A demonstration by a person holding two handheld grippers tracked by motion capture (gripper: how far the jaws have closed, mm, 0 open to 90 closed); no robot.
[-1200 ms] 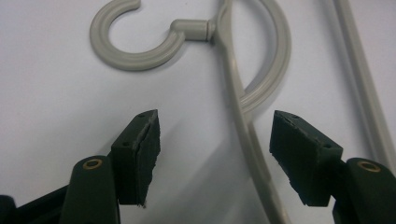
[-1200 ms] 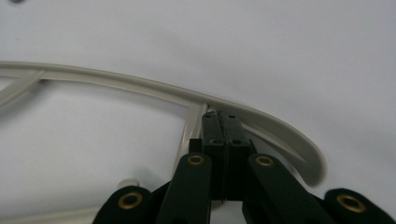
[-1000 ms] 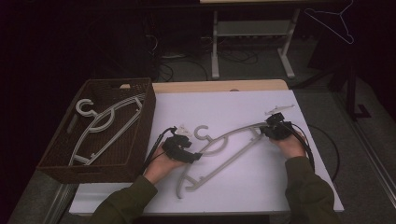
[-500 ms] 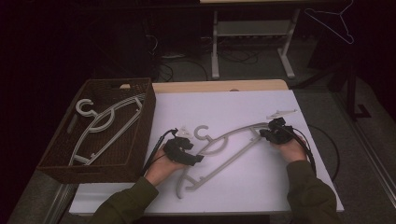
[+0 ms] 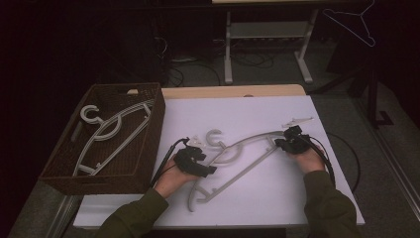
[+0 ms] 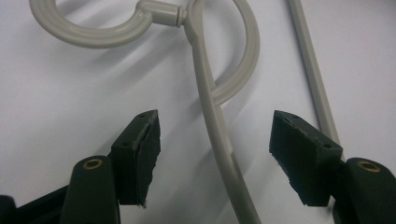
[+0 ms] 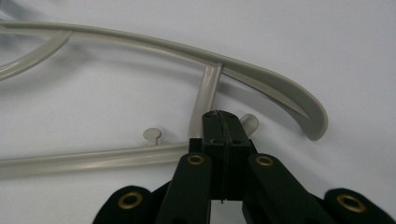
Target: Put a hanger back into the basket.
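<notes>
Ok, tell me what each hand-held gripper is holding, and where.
Right hand-held gripper is shut on the grey hanger at its end corner. Left hand-held gripper straddles its arm, open, holding nothing.

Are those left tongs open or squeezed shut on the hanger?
Open: the left tongs stand wide apart, the grey hanger running between them untouched.

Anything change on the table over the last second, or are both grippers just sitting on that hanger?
Nothing visibly moved. The right gripper stays shut at the hanger's end by the bottom bar; the left gripper stays open astride the arm below the hook. The second hanger still lies in the basket.
</notes>
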